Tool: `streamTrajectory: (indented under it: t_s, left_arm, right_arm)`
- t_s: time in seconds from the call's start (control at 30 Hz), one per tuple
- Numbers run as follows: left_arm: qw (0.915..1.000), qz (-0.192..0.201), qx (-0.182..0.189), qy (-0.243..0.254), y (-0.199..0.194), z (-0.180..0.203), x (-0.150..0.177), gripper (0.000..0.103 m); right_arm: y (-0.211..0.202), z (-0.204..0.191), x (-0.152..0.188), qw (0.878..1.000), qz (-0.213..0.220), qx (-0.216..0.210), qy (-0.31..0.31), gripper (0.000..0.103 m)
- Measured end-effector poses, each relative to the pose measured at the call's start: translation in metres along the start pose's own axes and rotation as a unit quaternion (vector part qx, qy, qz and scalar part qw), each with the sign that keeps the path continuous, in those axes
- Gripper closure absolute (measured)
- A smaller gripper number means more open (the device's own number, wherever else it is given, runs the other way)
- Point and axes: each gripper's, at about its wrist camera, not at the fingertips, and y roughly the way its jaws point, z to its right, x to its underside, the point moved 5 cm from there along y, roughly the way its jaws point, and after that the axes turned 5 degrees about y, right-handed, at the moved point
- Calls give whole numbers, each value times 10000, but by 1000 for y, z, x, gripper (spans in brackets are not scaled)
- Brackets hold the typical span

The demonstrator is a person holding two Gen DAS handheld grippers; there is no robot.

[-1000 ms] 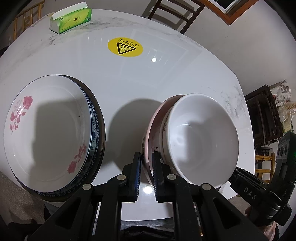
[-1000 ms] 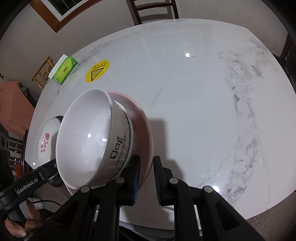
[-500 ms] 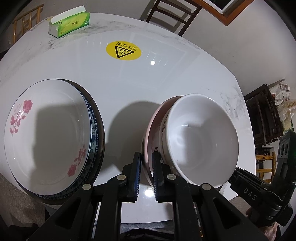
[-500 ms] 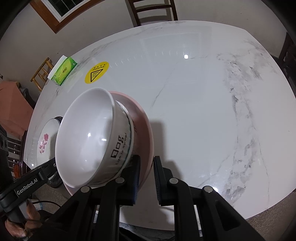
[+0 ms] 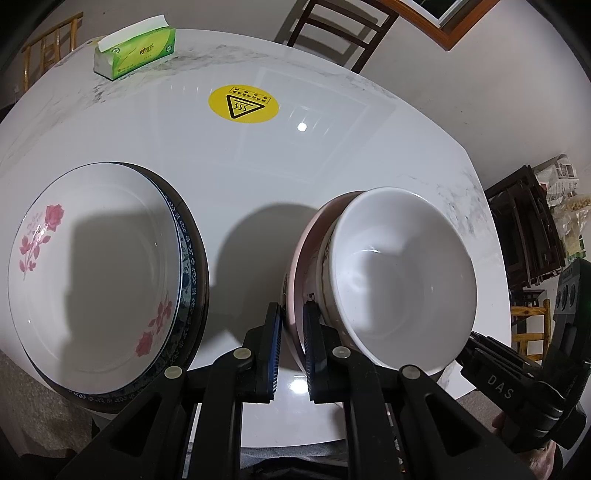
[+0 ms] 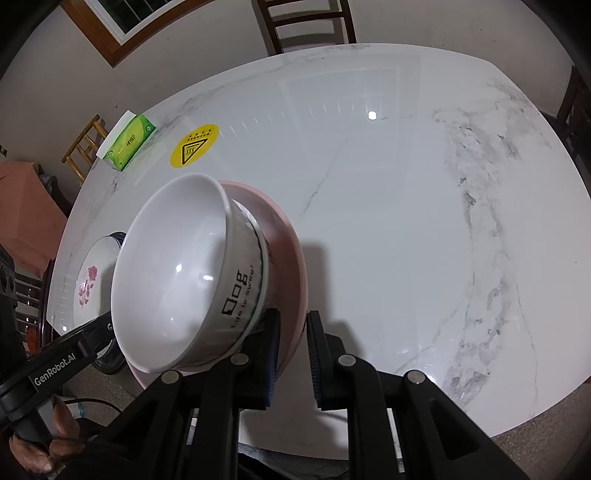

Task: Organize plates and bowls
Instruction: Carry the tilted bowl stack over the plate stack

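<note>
A white bowl (image 5: 399, 280) (image 6: 166, 266) with dark lettering on its side sits nested in a wider pink bowl (image 5: 314, 229) (image 6: 291, 251). My left gripper (image 5: 293, 325) (image 6: 107, 325) is shut on the pink bowl's rim on one side. My right gripper (image 6: 293, 332) (image 5: 469, 343) is shut on the same rim on the opposite side. The pair of bowls throws a shadow on the marble table (image 6: 406, 221). To the left lies a white plate with pink roses (image 5: 92, 266) (image 6: 88, 284), stacked on a blue-patterned plate (image 5: 186, 258).
At the table's far side lie a green tissue box (image 5: 136, 48) (image 6: 127, 142) and a round yellow warning sticker (image 5: 243, 103) (image 6: 194, 146). A wooden chair (image 5: 332, 29) (image 6: 306, 22) stands behind the table. A hand (image 6: 33, 443) grips the left gripper's handle.
</note>
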Motion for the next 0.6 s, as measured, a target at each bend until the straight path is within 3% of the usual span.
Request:
streamTrajectory:
  t_s: [0.6]
  left_arm:
    - [9999, 116, 4, -23, -17, -3, -6, 95]
  right_arm:
    - [-13, -16, -4, 9999, 85, -13, -124, 88]
